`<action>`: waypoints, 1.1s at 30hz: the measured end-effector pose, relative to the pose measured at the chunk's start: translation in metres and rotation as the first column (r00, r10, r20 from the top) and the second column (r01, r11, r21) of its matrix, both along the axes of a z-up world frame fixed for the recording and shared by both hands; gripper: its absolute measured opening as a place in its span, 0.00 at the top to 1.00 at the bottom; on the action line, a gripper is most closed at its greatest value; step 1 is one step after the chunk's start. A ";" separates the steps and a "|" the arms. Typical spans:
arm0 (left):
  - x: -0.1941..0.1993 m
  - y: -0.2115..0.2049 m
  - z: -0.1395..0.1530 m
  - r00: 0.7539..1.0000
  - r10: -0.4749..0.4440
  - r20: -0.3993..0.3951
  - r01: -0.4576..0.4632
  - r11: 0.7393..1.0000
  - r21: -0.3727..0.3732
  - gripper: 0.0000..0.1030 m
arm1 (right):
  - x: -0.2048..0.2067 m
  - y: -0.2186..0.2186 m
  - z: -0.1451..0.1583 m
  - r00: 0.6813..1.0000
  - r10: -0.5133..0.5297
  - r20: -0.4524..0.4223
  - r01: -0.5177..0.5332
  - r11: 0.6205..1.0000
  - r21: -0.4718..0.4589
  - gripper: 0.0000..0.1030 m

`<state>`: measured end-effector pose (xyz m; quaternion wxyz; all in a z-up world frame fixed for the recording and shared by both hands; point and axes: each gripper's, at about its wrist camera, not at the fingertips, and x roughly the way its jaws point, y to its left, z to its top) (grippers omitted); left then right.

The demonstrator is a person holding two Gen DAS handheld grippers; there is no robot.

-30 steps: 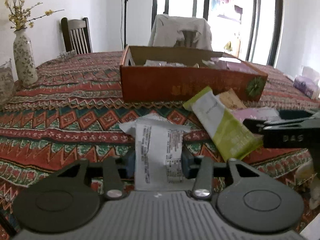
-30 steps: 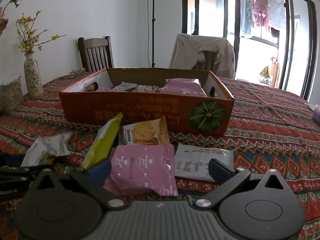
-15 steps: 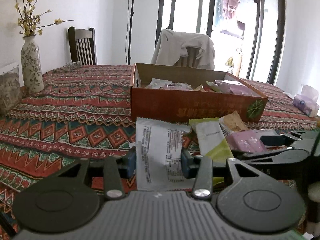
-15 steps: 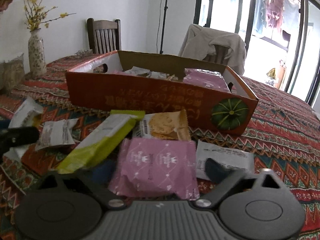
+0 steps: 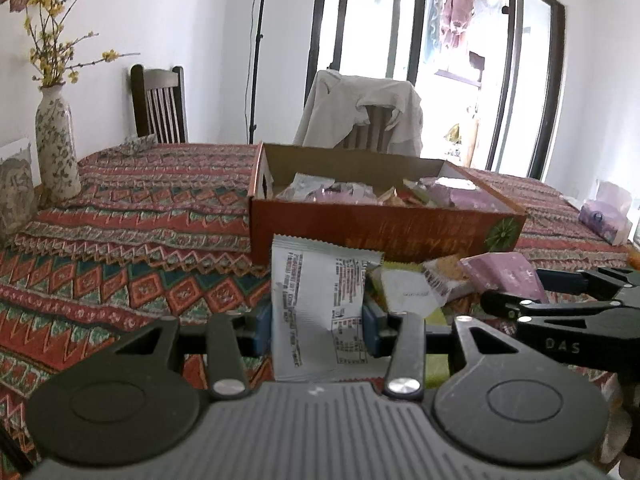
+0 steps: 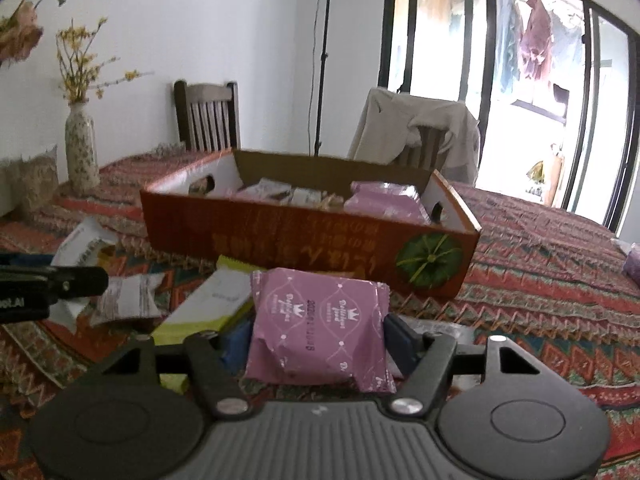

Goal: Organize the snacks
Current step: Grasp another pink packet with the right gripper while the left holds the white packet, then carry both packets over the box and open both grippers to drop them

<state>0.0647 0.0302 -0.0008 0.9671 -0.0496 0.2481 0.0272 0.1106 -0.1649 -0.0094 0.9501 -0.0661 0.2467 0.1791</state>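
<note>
An orange cardboard box (image 5: pixel 360 232) (image 6: pixel 304 240) holding several snacks stands mid-table on the patterned cloth. My left gripper (image 5: pixel 316 332) is shut on a white printed packet (image 5: pixel 316 300), held upright before the box. The jaws of my right gripper (image 6: pixel 318 344) are closing, and their blue pads press both sides of a pink packet (image 6: pixel 320 316), held just above the cloth. A green-yellow packet (image 6: pixel 208 304) (image 5: pixel 404 292), a cracker packet (image 5: pixel 444 272) and two small white packets (image 6: pixel 128 296) lie loose in front of the box. The right gripper's fingers (image 5: pixel 560 308) show at the right of the left wrist view.
A flowered vase (image 5: pixel 56 144) (image 6: pixel 82 152) stands at the table's far left. Behind the table are a wooden chair (image 6: pixel 208 116) and a chair draped with pale cloth (image 5: pixel 360 112). A purple tissue pack (image 5: pixel 604 216) lies at the right edge.
The right jaws narrowed onto the pink packet, which now sits raised between the pads. The left gripper kept its hold on the white packet, and its view now takes in the box's contents.
</note>
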 end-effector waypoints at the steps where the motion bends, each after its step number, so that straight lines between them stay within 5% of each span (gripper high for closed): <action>1: 0.001 0.000 0.002 1.000 -0.002 0.006 0.002 1.000 0.000 0.57 | 0.000 -0.002 0.003 1.000 -0.003 0.010 0.003 1.000 0.004 0.34; 16: 0.050 -0.007 0.044 0.996 -0.010 0.091 0.012 1.000 -0.029 0.57 | 0.030 -0.012 0.042 0.990 -0.041 0.135 0.034 0.998 0.055 0.34; 33: 0.151 -0.005 0.067 0.994 0.030 0.104 -0.024 0.998 -0.058 0.57 | 0.124 0.009 0.070 0.984 -0.070 0.163 0.055 0.994 0.098 0.34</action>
